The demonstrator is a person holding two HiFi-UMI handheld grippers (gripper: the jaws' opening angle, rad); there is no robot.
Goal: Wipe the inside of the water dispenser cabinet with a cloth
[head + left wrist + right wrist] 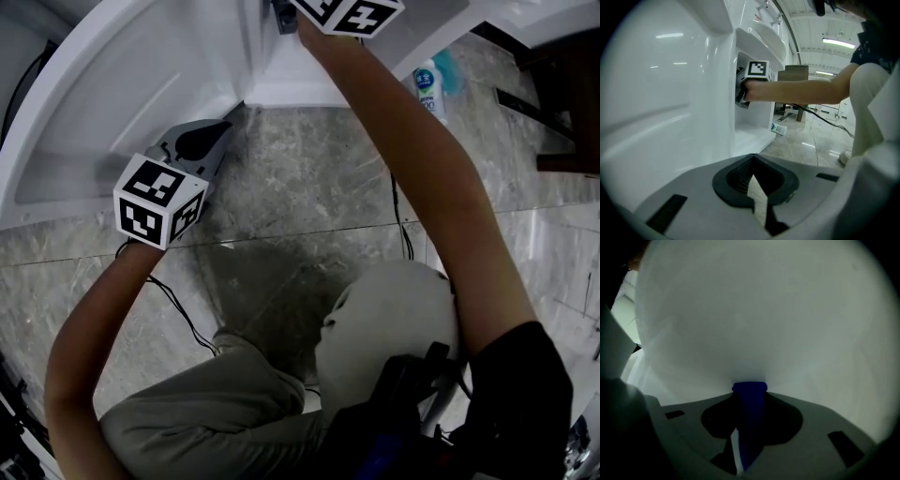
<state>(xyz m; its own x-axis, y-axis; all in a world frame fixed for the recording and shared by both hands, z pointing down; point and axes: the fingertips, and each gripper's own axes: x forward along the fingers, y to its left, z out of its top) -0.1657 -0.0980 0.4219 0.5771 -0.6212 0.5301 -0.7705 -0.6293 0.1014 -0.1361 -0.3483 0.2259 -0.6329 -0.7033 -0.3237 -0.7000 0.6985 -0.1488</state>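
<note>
Operator: Which colours identify my tools?

Manual: Your cloth (749, 425) is deep blue. The marker cube (159, 200) carries black squares on white. Your left gripper (757, 199) is pale grey with black insets.

Operator: And the surroundings?

Manual: The cabinet (141, 84) is plain white. The floor (309, 178) is grey and marbled. The far bottle (429, 89) is white with a blue label.

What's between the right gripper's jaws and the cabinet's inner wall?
A blue cloth, clamped in the right gripper, its tip seemingly against the white cabinet wall. Shows in the right gripper view only.
</note>
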